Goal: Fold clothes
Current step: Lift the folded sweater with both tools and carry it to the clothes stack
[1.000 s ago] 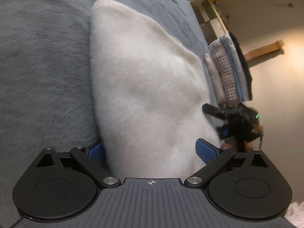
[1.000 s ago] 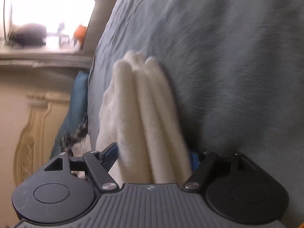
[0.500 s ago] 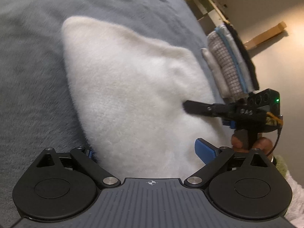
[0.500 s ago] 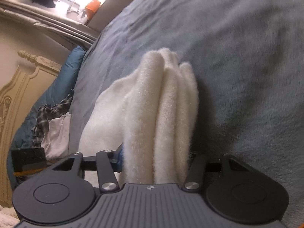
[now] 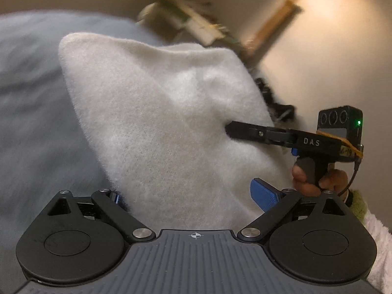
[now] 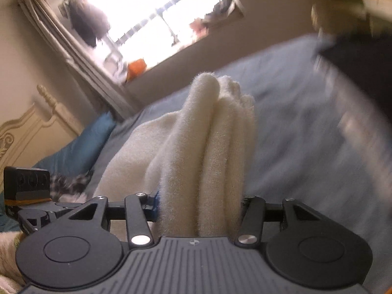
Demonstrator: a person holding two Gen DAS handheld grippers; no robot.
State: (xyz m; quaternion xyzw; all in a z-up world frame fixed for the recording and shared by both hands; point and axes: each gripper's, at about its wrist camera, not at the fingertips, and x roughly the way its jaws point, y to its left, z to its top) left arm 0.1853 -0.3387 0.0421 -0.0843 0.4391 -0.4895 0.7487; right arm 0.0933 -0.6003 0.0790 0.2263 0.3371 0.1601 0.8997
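A folded white fleece garment (image 5: 159, 122) hangs lifted above the grey-blue bed (image 5: 31, 122), held from two sides. My left gripper (image 5: 188, 193) is shut on its near edge, with the cloth filling the gap between the blue pads (image 5: 263, 193). My right gripper (image 5: 227, 129) reaches in from the right and bites the garment's far side. In the right wrist view the right gripper (image 6: 199, 196) is shut on several thick folded layers of the garment (image 6: 215, 147), which stand up between its jaws.
A person's hand (image 5: 308, 178) holds the right tool. A blue pillow (image 6: 78, 144), plaid clothes (image 6: 71, 181) and a cream headboard (image 6: 29, 127) lie at the bed's left, under a bright window (image 6: 159, 19). A blurred dark pile (image 6: 355, 61) sits at right.
Both grippers have risen with the garment, off the bed, and rolled toward level. The right jaws narrowed onto the folded layers. Walls and the window have come into view.
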